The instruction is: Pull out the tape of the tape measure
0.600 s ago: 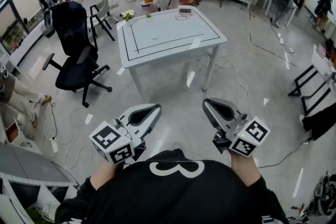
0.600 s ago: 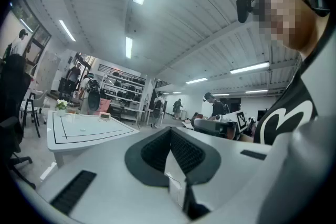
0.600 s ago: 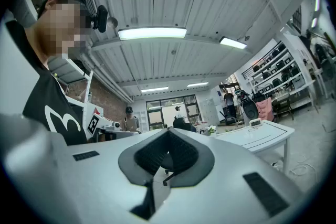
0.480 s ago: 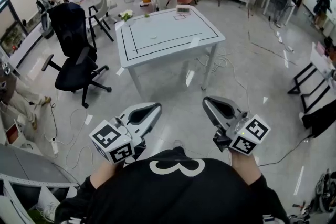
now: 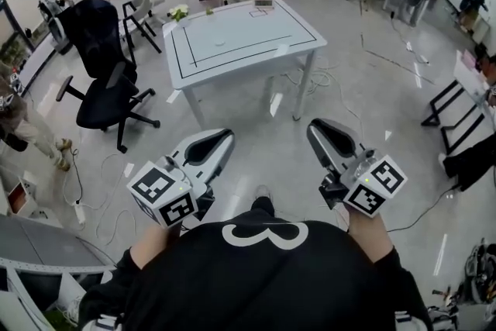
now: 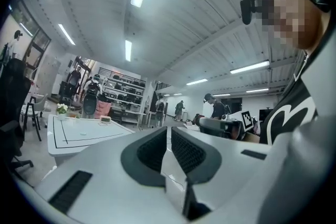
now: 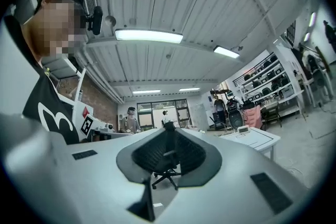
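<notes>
A small pale round thing (image 5: pixel 221 42), too far off to identify, lies on the white table (image 5: pixel 256 50) and may be the tape measure. It shows again as a dot (image 6: pixel 82 133) in the left gripper view. Both grippers are held close to my chest, well short of the table and above the floor. My left gripper (image 5: pixel 222 139) points toward the table with its jaws shut and nothing between them (image 6: pixel 169 130). My right gripper (image 5: pixel 316 128) is also shut and empty (image 7: pixel 169 131).
A small boxy device (image 5: pixel 262 3) sits at the table's far edge. A black office chair (image 5: pixel 105 81) stands left of the table, and cables (image 5: pixel 329 81) trail over the floor to its right. A person (image 5: pixel 23 128) sits at the far left. Shelves and other people are at the back.
The whole view has shifted a little and the table sits slightly higher and further left. Both grippers have risen a bit in the picture. Their jaws stay shut.
</notes>
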{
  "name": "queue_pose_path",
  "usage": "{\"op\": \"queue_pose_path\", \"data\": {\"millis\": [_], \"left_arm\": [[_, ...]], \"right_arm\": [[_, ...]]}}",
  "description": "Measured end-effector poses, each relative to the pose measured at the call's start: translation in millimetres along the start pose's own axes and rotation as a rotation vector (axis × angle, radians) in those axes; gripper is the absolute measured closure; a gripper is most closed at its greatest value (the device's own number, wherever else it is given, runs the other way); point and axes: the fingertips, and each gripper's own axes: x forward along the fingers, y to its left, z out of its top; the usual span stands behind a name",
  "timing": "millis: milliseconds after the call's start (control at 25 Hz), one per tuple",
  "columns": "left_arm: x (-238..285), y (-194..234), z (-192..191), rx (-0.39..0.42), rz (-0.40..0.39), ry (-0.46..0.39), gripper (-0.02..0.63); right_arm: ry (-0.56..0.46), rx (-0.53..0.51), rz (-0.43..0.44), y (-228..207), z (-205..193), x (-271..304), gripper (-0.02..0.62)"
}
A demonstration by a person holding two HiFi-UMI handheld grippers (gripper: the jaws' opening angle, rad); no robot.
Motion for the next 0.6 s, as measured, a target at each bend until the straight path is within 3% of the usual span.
{"op": "queue_pose_path", "data": {"millis": [280, 440, 600], "left_arm": [[4.9, 29.9, 1.2, 0.000, 0.052, 0.011, 0.440], [17.3, 52.3, -7.7, 0.007, 0.035, 0.040, 0.329], [39.1, 83.7, -14.6, 0.001, 0.047, 0.068, 0.294]], "right_arm": [[0.004, -0.028, -0.022, -20.2, 3.4, 10.7, 0.409], [0.010, -0.033, -0.040, -42.6, 1.5, 15.5, 0.330], [0.026, -0.034, -0.053, -72.9, -0.5, 27.7, 0.296]]}}
